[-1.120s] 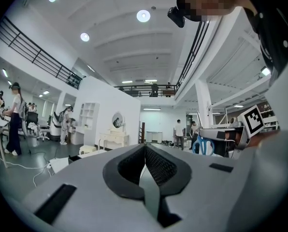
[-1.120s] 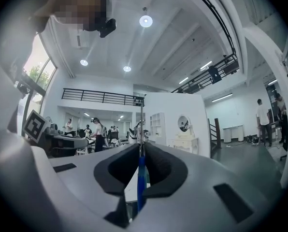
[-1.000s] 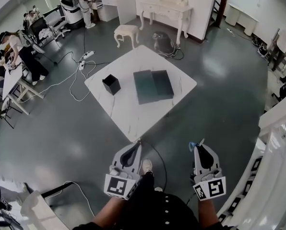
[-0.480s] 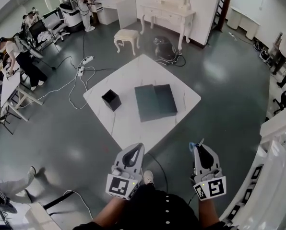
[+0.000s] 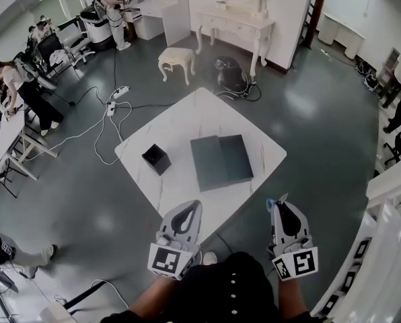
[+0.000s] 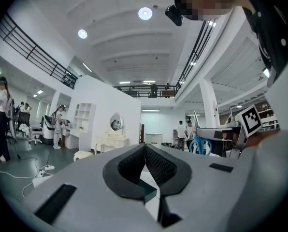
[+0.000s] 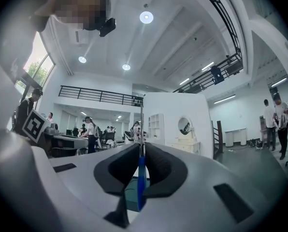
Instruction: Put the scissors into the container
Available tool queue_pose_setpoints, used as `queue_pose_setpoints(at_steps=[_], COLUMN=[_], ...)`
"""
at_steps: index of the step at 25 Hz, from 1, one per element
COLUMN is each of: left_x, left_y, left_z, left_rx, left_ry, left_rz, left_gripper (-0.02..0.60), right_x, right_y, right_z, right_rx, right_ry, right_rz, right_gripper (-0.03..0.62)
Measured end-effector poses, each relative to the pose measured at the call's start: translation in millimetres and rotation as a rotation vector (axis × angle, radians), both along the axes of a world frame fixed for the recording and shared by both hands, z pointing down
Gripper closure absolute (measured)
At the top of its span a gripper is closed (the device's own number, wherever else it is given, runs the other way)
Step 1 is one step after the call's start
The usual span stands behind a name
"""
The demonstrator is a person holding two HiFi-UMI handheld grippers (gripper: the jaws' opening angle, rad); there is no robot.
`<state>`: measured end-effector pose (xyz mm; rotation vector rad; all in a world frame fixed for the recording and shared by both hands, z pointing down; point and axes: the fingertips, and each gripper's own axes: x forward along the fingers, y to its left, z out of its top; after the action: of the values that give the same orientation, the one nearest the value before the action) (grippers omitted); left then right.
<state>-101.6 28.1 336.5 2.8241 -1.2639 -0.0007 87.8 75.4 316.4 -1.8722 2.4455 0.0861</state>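
A small black container (image 5: 155, 159) stands on the left part of a white table (image 5: 187, 123), beside a dark grey mat (image 5: 221, 160). Blue-handled scissors (image 5: 271, 202) are clamped in my right gripper (image 5: 281, 202), which is held level over the floor just off the table's near right edge. In the right gripper view the blue handle (image 7: 140, 182) sits between the pads of that gripper (image 7: 141, 146), with the blade sticking up past them. My left gripper (image 5: 194, 205) is shut and empty above the table's near corner; its pads (image 6: 156, 163) meet at the tip.
A white stool (image 5: 175, 56), a white dressing table (image 5: 234, 20) and a dark round object (image 5: 231, 69) stand beyond the table. Cables and a power strip (image 5: 113, 91) lie on the floor at left, near people at desks. A white railing (image 5: 389, 241) runs along my right.
Both grippers have travelled forward together toward the table, keeping their pose. The table's near corner now lies under the left gripper's tip. The scissors stay gripped.
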Motion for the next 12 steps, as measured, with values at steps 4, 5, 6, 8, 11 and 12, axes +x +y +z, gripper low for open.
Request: queue_pose_setpoints(at_steps=[4, 5, 6, 8, 11, 12], left_x=[7.2, 8.5, 9.3, 10.3, 14.7, 17.3], left_y=[-17.0, -20.4, -24.4, -33.8, -51.2, -58.2], left_z=[4.6, 7.2, 9.4, 12.8, 17.1, 18.4], left_rx=[-0.007, -0.013, -0.02, -0.026, -0.03, -0.029], left_ry=[0.0, -0.003, -0.006, -0.009, -0.016, -0.016], left_rz=[0.01, 0.012, 0.011, 0.005, -0.013, -0.02], left_gripper=[0.555, 0.555, 0.555, 0.555, 0.555, 0.555], right_x=[5.9, 7.6, 9.0, 11.5, 17.6, 20.4], right_y=[-18.9, -23.4, -28.4, -39.9, -60.8, -69.4], right_z=[2.8, 5.0, 7.4, 12.2, 19.8, 22.3], right_rx=[-0.012, -0.016, -0.02, -0.028, -0.04, -0.044], right_ry=[-0.005, -0.007, -0.008, -0.012, -0.015, -0.016], right_rz=[0.001, 0.001, 0.001, -0.004, -0.025, -0.034], right_gripper=[0.546, 0.547, 0.547, 0.548, 0.547, 0.547])
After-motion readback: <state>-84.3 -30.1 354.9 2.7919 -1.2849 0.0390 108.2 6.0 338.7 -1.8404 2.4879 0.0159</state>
